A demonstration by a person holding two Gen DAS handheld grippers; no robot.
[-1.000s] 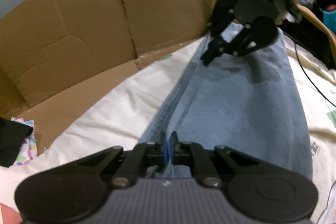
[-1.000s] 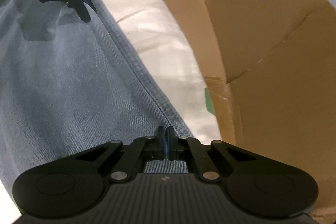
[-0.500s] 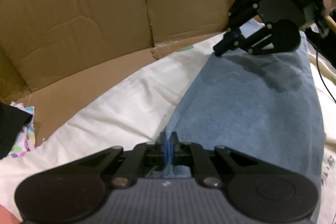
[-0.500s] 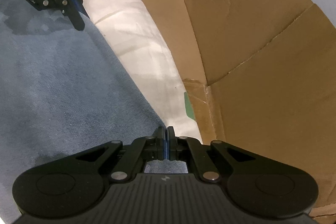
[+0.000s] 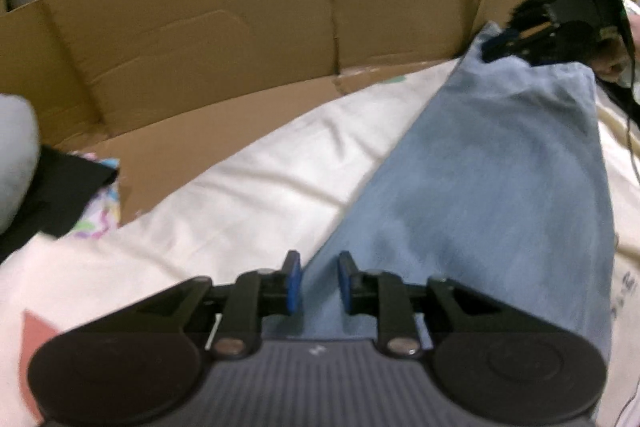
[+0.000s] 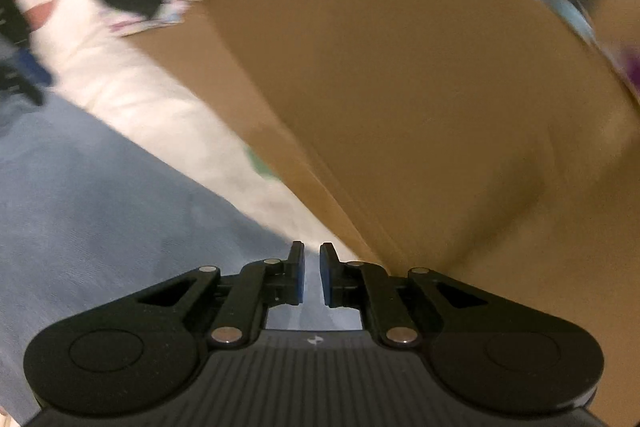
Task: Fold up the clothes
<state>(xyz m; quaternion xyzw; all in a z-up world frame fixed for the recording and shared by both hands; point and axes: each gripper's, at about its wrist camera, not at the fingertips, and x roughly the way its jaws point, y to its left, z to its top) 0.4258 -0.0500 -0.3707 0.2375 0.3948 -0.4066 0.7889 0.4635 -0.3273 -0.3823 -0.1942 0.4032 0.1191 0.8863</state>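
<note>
left hand-held gripper (image 5: 319,281) opening over jeans (image 5: 500,187) edge (pads apart) | right hand-held gripper (image 6: 312,277) opening, unclamped

A surface covered by a cream-white, softly creased bedsheet (image 5: 256,195) is being used as the support. A long, light blue denim garment (image 5: 500,187), folded into a narrow strip, is being carried directly on the sheet, lying flat from the near edge towards the far side. Flattened brown corrugated cardboard (image 5: 240,39) is being propped along the sheet's far border, its lower flap lying against the sheet. A black cloth (image 5: 52,195) over a multicoloured patterned fabric (image 5: 100,215) is being kept at the sheet's edge, beside the cardboard.
</note>
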